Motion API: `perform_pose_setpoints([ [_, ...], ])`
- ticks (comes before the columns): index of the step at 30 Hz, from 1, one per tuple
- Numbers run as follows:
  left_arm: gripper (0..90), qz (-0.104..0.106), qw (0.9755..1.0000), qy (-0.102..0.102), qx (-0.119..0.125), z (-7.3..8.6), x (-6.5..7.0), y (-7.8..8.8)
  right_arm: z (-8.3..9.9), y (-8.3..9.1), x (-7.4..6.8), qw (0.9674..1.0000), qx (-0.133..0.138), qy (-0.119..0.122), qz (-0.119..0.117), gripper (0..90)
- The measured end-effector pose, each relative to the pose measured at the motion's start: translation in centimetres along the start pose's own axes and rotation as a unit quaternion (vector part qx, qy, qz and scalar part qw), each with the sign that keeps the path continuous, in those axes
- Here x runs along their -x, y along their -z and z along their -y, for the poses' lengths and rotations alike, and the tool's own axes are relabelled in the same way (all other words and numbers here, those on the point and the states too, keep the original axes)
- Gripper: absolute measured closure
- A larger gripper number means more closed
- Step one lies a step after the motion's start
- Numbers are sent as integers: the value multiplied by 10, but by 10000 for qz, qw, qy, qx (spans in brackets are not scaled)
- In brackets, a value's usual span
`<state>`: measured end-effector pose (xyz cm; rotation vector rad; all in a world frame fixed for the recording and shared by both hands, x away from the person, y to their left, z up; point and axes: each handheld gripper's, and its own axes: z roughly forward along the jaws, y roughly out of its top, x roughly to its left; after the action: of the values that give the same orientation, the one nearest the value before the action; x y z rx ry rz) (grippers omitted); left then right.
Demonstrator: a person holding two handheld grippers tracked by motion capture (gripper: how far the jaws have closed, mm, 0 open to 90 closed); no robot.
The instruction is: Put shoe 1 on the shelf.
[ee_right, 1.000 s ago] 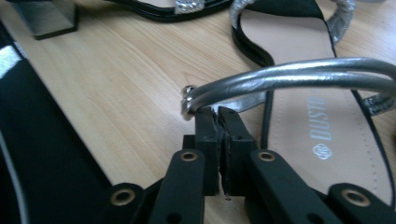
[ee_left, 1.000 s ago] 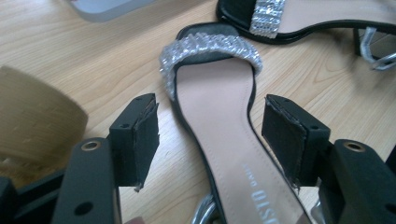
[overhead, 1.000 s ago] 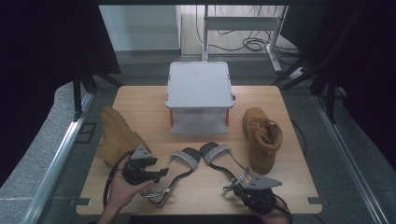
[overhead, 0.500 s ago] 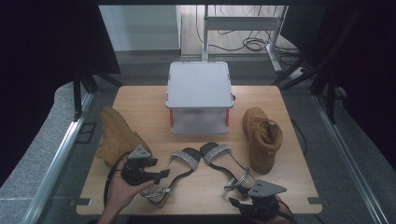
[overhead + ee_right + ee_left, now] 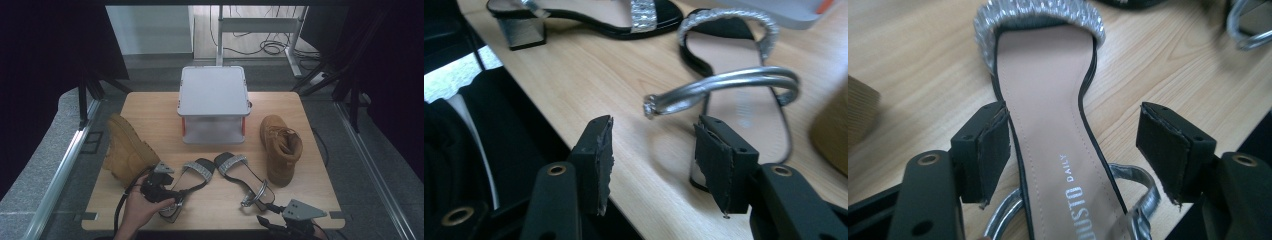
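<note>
Silver print on tan leather insole of black strappy sandal (image 5: pixel 1058 150): "…USTO DAILY", first letters cut off at frame edge. No other legible text.

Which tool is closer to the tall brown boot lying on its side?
Left. The left tool sits right beside the boot lying on its side; the right tool is far across, at the table's near edge.

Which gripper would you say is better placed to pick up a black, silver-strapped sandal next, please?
Left, probably: the left gripper has open jaws straddling the left black sandal's insole; the right gripper sits off its sandal.
</note>
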<state>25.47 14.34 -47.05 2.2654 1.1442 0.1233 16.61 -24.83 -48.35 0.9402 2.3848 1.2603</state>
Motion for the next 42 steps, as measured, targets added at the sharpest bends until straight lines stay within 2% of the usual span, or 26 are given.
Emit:
perform_pose_setpoints([
  [7,294,-244,9991,21,-341,-4,1,-16,-7,9,1,9994,170,61,290,490],
  [13,294,-264,9984,49,-506,-7,2,-27,-34,5,5,9976,244,164,633,463],
  [16,292,-366,9973,25,-644,-8,2,-33,-54,-12,8,9966,20,250,781,426],
  [18,291,-437,9962,4,-748,-8,3,-37,-64,-25,11,9965,-157,228,794,405],
  [21,292,-485,9957,33,-793,-8,3,-40,-78,-53,14,9950,-602,219,767,363],
  [24,293,-482,9954,74,-827,-8,2,-43,-83,-77,18,9907,-1059,302,801,337],
  [26,297,-457,9949,89,-894,-8,2,-46,-84,-92,23,9853,-1394,294,940,323],
  [27,284,-489,9945,86,-926,-8,2,-48,-82,-102,29,9803,-1658,222,1045,306],
  [28,284,-511,9942,90,-937,-8,3,-49,-82,-102,29,9803,-1658,222,1045,306],
  [31,290,-525,9939,168,-951,-8,2,-50,-79,-109,35,9751,-1860,121,1203,297],
  [33,305,-543,9937,193,-958,-9,1,-50,-77,-112,38,9733,-1964,53,1186,294],
  [34,329,-564,9938,233,-933,-9,1,-50,-75,-115,39,9704,-2105,-10,1182,281],
  [35,333,-564,9938,233,-933,-9,1,-50,-75,-115,39,9704,-2105,-10,1182,281],
  [37,336,-569,9936,269,-938,-9,1,-50,-72,-119,42,9677,-2256,-121,1120,258],
  [39,338,-582,9935,261,-943,-9,1,-50,-71,-120,42,9674,-2276,-160,1098,256],
  [42,343,-575,9934,302,-942,-9,0,-50,-67,-125,45,9651,-2367,-247,1097,256],
])
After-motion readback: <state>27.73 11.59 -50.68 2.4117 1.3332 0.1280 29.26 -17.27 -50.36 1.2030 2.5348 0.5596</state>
